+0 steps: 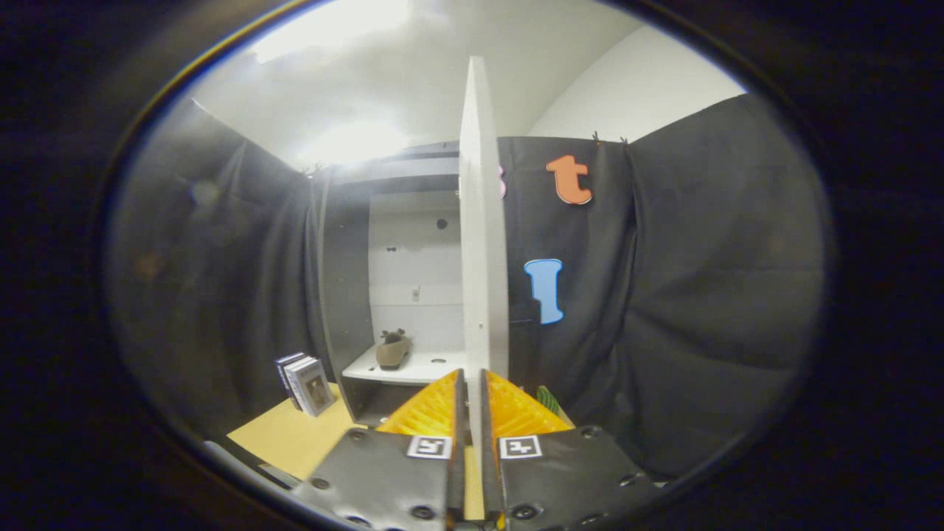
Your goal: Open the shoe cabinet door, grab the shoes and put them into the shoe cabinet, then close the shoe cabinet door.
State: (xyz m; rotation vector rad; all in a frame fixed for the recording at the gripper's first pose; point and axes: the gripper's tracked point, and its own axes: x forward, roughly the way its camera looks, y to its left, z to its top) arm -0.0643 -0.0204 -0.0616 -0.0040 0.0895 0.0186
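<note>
Gripper [472, 383]: its two fingers are drawn close together and pinch the lower free edge of the door, one finger on each face of the panel; the door's edge runs down into the slot between them.
Fingers [435, 409]: ribbed on top, with a square marker on the body behind each; their tips lie flat against the door, so the exact contact line is hard to make out.
Door [483, 221]: a white panel seen nearly edge-on, standing upright and swung out from the cabinet; it rises straight up from the fingers. Its far face is hidden, and no handle can be made out.
Cabinet [346, 295]: open, just left of the door and beyond the fingers; dark side wall, pale back panel with a few small holes. The door covers its right part, and the fingers cut off its bottom.
Shelf [413, 366]: white, inside the cabinet, low and just left of the door.
Shoe [393, 349]: brown, lying on the shelf inside the cabinet, left of the door; too small and dim to tell its details.
Books [306, 382]: a few standing upright together, left of the cabinet, outside it.
Table [295, 435]: yellowish top under the books and the cabinet; partly hidden by the gripper body.
Striped thing [547, 398]: a green-striped sliver just right of the door, behind the right finger; mostly hidden, cannot tell what it is.
</note>
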